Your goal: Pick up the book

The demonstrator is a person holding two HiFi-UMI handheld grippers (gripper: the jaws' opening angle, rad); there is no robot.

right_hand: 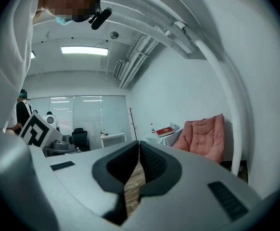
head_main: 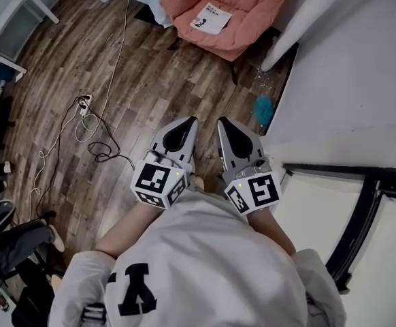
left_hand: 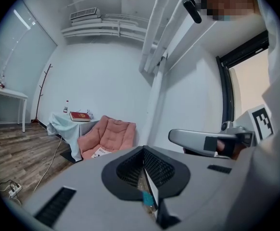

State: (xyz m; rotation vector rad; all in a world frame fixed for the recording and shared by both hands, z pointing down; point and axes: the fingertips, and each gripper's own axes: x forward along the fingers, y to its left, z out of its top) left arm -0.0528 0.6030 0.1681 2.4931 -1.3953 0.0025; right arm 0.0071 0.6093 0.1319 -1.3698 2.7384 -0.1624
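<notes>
— Where is the thin white paper book?
— Flat on the soft pink armchair, far off. It looks light and bendy, so pinch one edge.
— And the claws?
— Left claw and right claw are both squeezed together, empty.

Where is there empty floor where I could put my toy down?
The wooden floor is bare between the pink armchair and the white cable. The armchair's seat has room right of the book. It is crowded at the left around the power strip and black cable, and by the teal object.
</notes>
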